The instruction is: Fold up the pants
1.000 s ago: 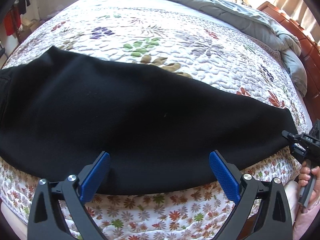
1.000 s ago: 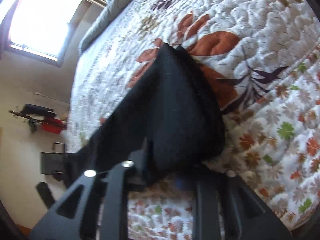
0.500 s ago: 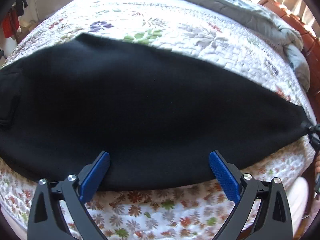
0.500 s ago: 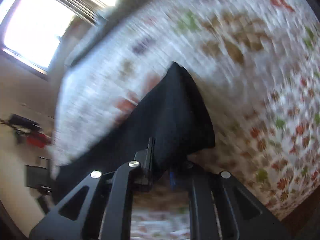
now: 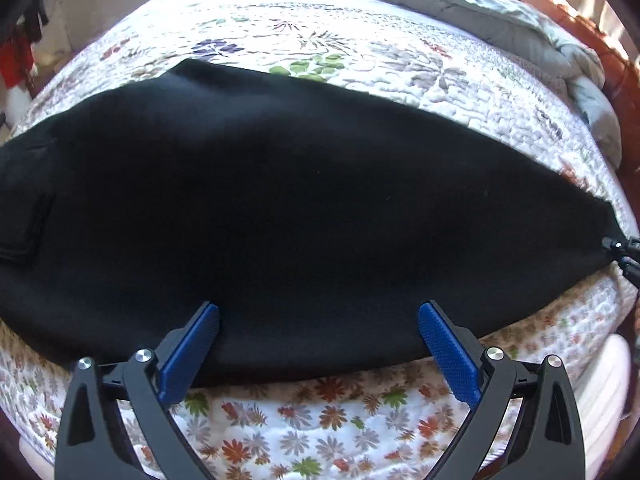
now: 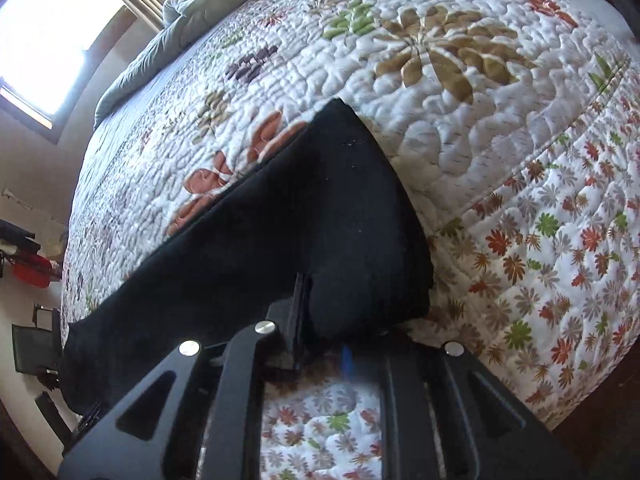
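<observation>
The black pants (image 5: pixel 288 216) lie stretched across the floral quilt (image 5: pixel 360 64), waist end at the left, leg end at the right. My left gripper (image 5: pixel 318 312) is open, its blue pads over the pants' near edge, holding nothing. My right gripper (image 6: pixel 316 300) is shut on the leg-end corner of the pants (image 6: pixel 320 208); it also shows at the far right edge of the left wrist view (image 5: pixel 620 246). The cloth covers the right gripper's fingertips.
A grey duvet (image 5: pixel 480 8) is bunched along the far side of the bed. A wooden headboard (image 5: pixel 616 64) stands at the right. A bright window (image 6: pixel 52 28) and dark items by the wall (image 6: pixel 28 264) are at the left.
The right gripper has pulled the leg end outward and the pants now lie flatter and more spread. The left gripper has stayed open over the near edge.
</observation>
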Demonstrator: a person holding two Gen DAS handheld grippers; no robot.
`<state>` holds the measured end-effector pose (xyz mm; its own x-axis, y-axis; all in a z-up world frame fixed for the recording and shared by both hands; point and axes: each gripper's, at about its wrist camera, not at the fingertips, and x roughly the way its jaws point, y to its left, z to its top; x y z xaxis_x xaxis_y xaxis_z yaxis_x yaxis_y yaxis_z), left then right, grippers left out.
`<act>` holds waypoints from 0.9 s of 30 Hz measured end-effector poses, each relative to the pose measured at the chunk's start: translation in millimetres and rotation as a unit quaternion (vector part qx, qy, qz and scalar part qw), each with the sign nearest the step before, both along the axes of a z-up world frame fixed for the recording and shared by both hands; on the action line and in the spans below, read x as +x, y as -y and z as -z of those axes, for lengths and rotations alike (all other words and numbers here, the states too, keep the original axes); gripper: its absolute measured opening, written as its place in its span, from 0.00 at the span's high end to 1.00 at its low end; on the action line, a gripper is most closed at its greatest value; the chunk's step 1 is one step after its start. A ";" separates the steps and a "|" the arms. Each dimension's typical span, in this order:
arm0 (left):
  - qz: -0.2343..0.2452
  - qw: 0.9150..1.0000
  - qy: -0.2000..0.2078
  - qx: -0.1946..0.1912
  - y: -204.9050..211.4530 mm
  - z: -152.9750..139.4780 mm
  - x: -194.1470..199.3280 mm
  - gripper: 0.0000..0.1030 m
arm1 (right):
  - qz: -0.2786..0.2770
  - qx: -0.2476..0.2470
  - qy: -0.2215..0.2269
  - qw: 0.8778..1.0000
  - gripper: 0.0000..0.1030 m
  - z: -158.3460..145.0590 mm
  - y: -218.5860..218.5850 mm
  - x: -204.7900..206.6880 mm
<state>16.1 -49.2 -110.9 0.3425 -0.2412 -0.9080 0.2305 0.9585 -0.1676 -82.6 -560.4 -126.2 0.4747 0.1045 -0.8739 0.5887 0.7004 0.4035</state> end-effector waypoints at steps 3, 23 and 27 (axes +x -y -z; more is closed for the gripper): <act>-0.028 0.999 0.001 -0.028 -16.7 -15.6 -0.5 0.04 | -0.009 -0.016 0.036 0.999 0.88 -32.3 -12.3 2.6; -0.121 0.991 0.041 -0.039 -124.7 -53.6 -4.8 0.04 | -0.284 -0.100 0.108 0.948 0.86 -106.2 -295.6 105.2; -0.132 0.989 0.038 -0.049 -136.2 -51.2 -6.7 0.04 | -0.320 -0.102 0.097 0.937 0.87 -94.5 -337.9 116.2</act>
